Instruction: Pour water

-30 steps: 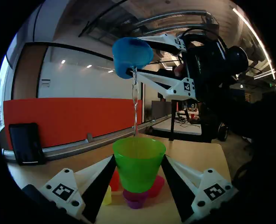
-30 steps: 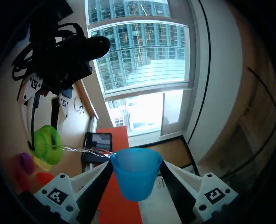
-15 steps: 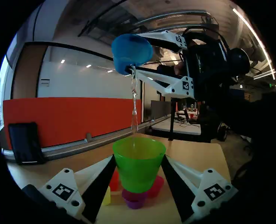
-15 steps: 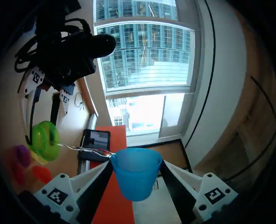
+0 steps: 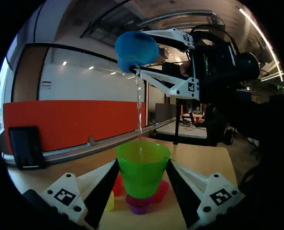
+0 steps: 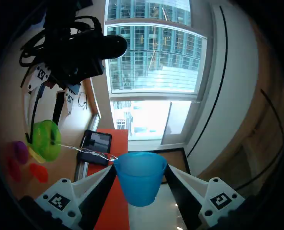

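Observation:
My left gripper [image 5: 142, 178] is shut on a green cup [image 5: 142, 167], held upright above the wooden table [image 5: 203, 153]. High above it my right gripper [image 5: 151, 53] is shut on a tipped blue cup [image 5: 136, 50], and a thin stream of water [image 5: 139, 111] falls from its rim into the green cup. In the right gripper view the blue cup [image 6: 140, 183] sits between the fingers of my right gripper [image 6: 140, 184]. From its lip the water [image 6: 84, 150] runs to the green cup [image 6: 46, 139], which my left gripper [image 6: 46, 134] grips.
Small cups lie on the table under the green cup: purple [image 5: 139, 204], red [image 5: 160, 190], yellow [image 5: 110, 201]. A dark tablet [image 5: 26, 147] leans against the orange wall panel [image 5: 73, 120]. A big window [image 6: 153, 76] is in the right gripper view.
The blue cup has risen slightly and tipped a little further; water keeps streaming into the green cup. The green cup has stayed put.

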### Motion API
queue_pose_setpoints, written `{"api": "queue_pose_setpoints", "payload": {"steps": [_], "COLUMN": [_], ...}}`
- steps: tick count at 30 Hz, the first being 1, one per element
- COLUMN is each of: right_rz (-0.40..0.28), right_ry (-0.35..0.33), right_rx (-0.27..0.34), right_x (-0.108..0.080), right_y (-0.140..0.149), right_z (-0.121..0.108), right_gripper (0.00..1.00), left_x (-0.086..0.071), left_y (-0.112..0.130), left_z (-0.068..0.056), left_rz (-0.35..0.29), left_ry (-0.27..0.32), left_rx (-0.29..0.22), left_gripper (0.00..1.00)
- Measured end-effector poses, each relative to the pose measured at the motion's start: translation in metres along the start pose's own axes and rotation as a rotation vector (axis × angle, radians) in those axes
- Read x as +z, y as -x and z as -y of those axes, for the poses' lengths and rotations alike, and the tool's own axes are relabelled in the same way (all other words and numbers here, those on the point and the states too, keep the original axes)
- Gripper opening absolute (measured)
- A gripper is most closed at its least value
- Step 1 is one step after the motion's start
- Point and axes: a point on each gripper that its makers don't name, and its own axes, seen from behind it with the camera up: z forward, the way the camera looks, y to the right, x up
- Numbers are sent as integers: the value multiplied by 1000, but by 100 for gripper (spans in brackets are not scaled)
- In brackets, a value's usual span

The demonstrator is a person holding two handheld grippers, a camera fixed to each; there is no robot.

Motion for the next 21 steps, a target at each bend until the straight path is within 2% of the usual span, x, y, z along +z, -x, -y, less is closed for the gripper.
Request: {"api": "queue_pose_setpoints", "payload": {"steps": [15, 21], "right_rz": [2, -1], "right_ry": [-4, -10], "right_rx": [-86, -100], "right_x": [4, 5], "right_y": [-5, -8], "right_z": [-1, 4], "right_gripper": [91, 91], "left_x": [0, 0], "left_y": [-2, -1], "left_z": [2, 3], "left_rz": [-7, -9], "left_ry": [-1, -2], "left_rx": [-2, -9], "left_gripper": [84, 84]}}
